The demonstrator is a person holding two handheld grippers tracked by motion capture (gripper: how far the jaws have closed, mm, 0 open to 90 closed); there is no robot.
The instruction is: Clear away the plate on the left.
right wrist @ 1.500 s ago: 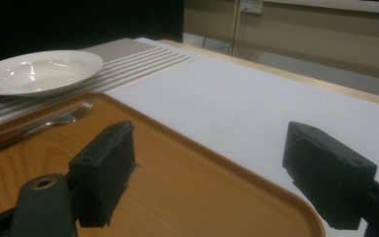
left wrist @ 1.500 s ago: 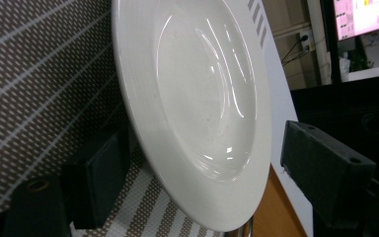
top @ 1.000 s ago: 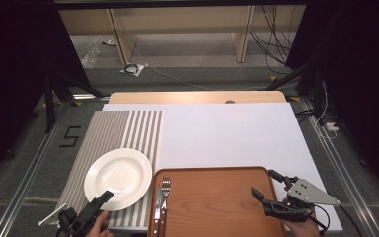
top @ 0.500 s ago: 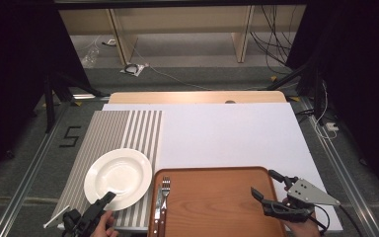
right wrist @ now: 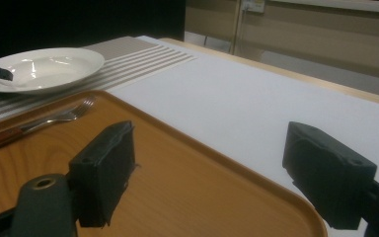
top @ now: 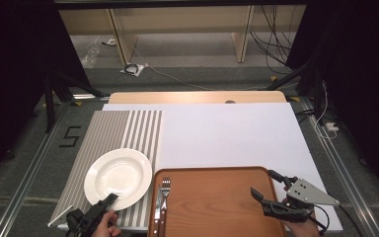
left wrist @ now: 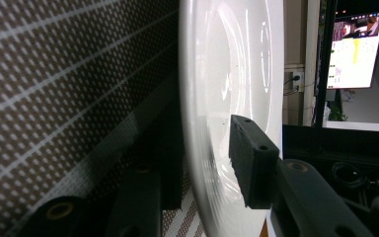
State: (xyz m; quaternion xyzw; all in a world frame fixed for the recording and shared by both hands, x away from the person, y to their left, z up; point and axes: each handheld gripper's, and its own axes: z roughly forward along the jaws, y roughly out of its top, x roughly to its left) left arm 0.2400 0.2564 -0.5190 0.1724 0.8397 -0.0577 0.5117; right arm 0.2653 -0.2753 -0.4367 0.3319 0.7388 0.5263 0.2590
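Observation:
A white plate (top: 118, 175) lies on a striped grey placemat (top: 123, 128) at the near left. My left gripper (top: 109, 199) is at the plate's near rim and its jaws have just been closing. In the left gripper view the plate (left wrist: 227, 74) has its rim between the jaws of the left gripper (left wrist: 205, 158), one pad on the inner face and the other under the rim. My right gripper (top: 262, 181) hovers open over the right end of a wooden tray (top: 217, 212), with nothing between the jaws. A fork (top: 162, 197) lies at the tray's left end.
A white sheet (top: 227, 133) covers the table's middle and right, beyond the tray. In the right gripper view the right gripper (right wrist: 212, 158) looks across the tray (right wrist: 177, 197) toward the fork (right wrist: 54, 118) and the plate (right wrist: 39, 66). Dark floor and rails surround the table.
The left gripper has edged onto the plate's near rim and its jaws have closed around it. The right gripper, tray and fork stay where they were.

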